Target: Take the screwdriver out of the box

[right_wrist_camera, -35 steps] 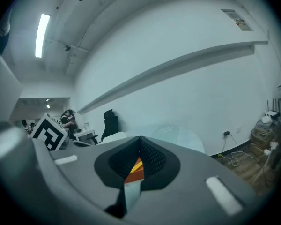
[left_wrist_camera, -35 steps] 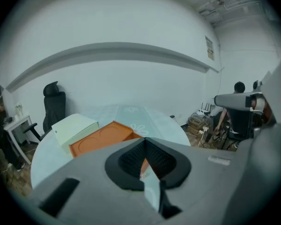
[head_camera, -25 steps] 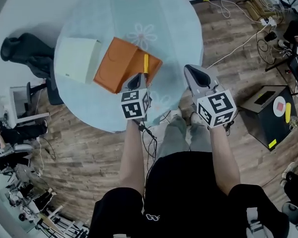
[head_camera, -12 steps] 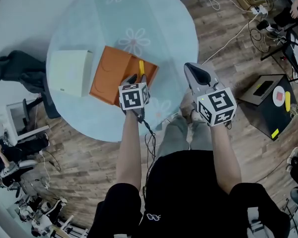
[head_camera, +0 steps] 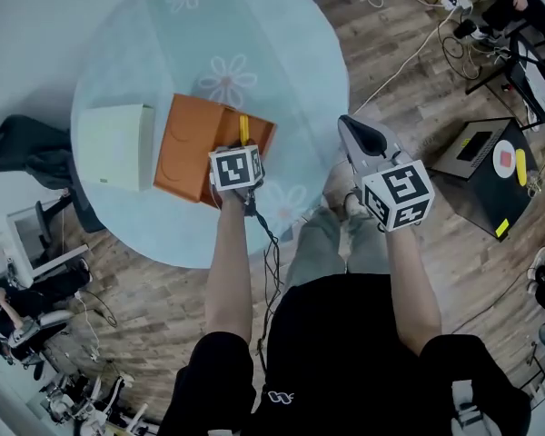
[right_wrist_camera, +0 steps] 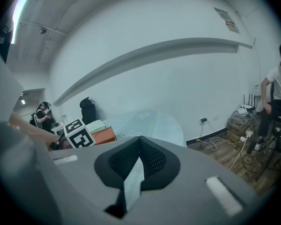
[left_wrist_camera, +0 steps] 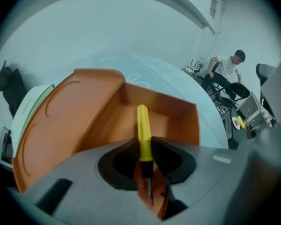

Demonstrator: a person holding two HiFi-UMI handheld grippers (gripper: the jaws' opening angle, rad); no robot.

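One change: the left gripper (left_wrist_camera: pixel 144 143) has dropped into the box (left_wrist_camera: pixel 84 118), just closing onto the screwdriver (left_wrist_camera: pixel 143 125).

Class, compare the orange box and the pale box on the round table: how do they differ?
The orange box lies open, lid folded out; the pale box looks closed. The orange box holds a yellow screwdriver; the pale box shows no contents. Both rest side by side on the round table.

Nothing legible: the wall notice (left_wrist_camera: pixel 214 4) far beyond the left gripper (left_wrist_camera: pixel 144 143) is too small to read.
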